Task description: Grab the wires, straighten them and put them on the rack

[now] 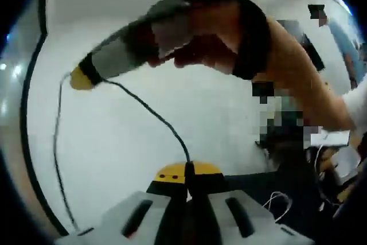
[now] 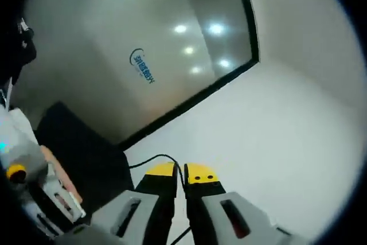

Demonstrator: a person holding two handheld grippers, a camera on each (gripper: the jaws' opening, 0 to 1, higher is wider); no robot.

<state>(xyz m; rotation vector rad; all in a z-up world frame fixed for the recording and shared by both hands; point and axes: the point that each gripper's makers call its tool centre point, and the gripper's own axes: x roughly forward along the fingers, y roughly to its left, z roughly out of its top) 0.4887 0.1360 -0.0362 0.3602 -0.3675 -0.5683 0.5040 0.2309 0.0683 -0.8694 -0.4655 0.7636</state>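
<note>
Black wire (image 1: 150, 109) runs from the left gripper (image 1: 188, 177), clamped on it, toward 11 o'clock. Right gripper (image 2: 184, 175) pinches the wire too.

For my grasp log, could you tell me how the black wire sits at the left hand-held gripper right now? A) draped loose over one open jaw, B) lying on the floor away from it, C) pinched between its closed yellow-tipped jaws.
C: the left hand-held gripper has its yellow-tipped jaws closed on the black wire, which runs on up to the right hand-held gripper.
</note>
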